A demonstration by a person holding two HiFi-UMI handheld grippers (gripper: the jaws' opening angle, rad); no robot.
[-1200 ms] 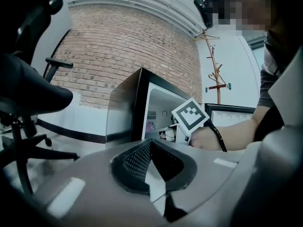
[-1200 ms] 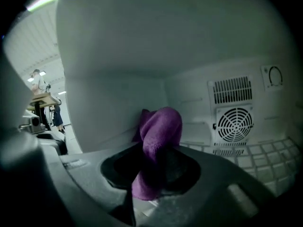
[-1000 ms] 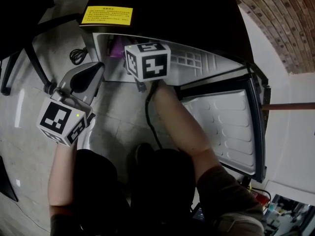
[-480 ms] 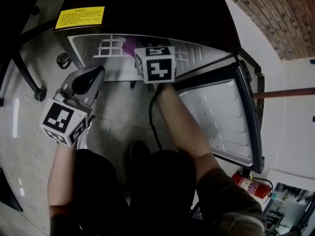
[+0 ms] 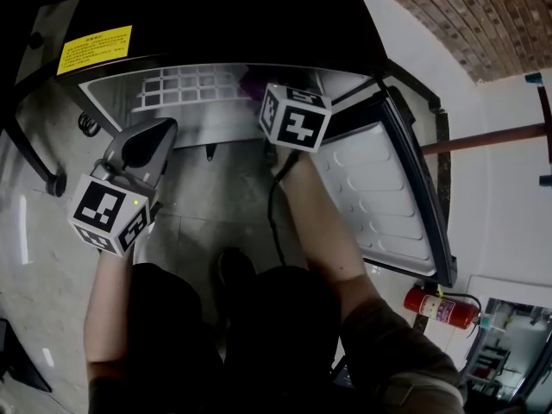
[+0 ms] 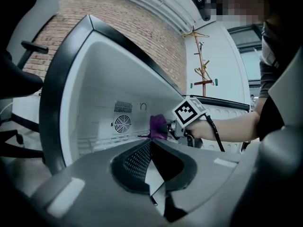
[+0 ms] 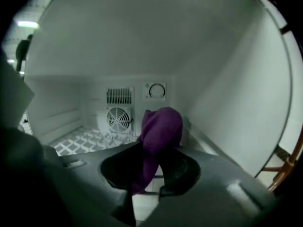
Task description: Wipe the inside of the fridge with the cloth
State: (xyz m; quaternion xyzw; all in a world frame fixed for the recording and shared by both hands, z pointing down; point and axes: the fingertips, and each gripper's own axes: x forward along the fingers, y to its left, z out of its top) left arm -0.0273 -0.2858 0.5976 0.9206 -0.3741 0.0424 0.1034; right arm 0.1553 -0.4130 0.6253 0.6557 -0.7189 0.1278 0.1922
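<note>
Two jaws of the right gripper (image 7: 152, 148) are clenched on a purple cloth (image 7: 162, 126). The cloth bunches up above the fingertips and a strip of it hangs down between them. It is held up inside the fridge (image 7: 227, 79), in the open space of the compartment; whether it touches any wall I cannot tell. Behind the cloth, on the back wall, are a round fan grille (image 7: 119, 119) and above it a slatted vent (image 7: 119, 96), with a round dial (image 7: 156, 91) to the right. A white wire shelf (image 7: 87, 141) lies low on the left of the compartment.

The left gripper (image 6: 150, 144) has its jaws pressed together with nothing between them. In the head view it is held outside the fridge, over the tiled floor (image 5: 216, 197) near the left front corner of the cabinet. A black cable (image 5: 271, 218) runs from the right gripper back along the person's forearm.

The fridge door (image 5: 379, 192) stands open to the right, its moulded white liner facing up. A yellow label (image 5: 95, 48) sits on the black outer top at the left. A red fire extinguisher (image 5: 435, 307) lies beyond the door, and a brick wall (image 5: 448, 7) shows at the upper right
</note>
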